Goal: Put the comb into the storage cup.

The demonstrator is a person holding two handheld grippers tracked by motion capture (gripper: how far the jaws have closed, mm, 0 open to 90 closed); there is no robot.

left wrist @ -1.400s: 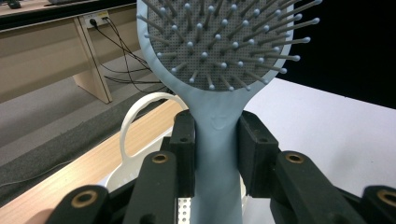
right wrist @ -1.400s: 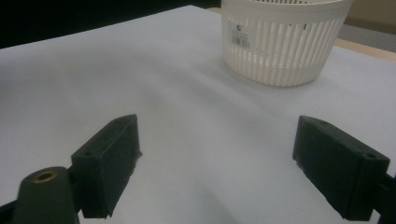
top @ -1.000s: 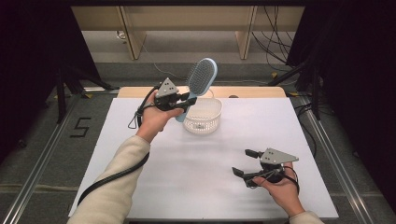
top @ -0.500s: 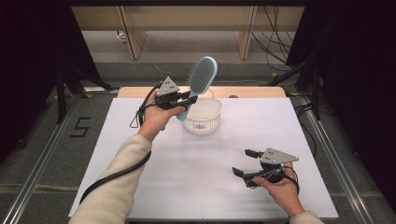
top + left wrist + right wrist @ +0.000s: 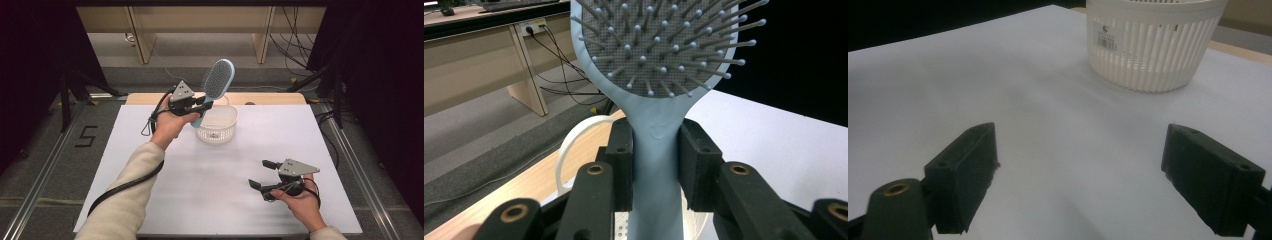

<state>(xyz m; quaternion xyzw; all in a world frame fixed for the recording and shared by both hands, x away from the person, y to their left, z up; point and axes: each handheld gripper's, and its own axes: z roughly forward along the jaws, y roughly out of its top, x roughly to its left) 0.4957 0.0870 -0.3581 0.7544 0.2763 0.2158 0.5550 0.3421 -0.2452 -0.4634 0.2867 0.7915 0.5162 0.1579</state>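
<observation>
A pale blue hairbrush (image 5: 217, 82) stands tilted up over the left side of a white slatted basket (image 5: 220, 131) at the table's far middle. My left gripper (image 5: 204, 106) is shut on its handle. In the left gripper view both pads (image 5: 624, 165) press the handle of the hairbrush (image 5: 654, 150), with the bristled head above and the rim of the basket (image 5: 574, 145) below. Low over the near right of the table, my right gripper (image 5: 261, 175) stays open with nothing between its jaws, pointing left toward the basket (image 5: 1153, 45).
White sheet (image 5: 220, 195) covers the table, with a wooden strip (image 5: 265, 98) along its far edge. Wooden desks and cables stand beyond the table. A cable trails from my left gripper along the sleeve.
</observation>
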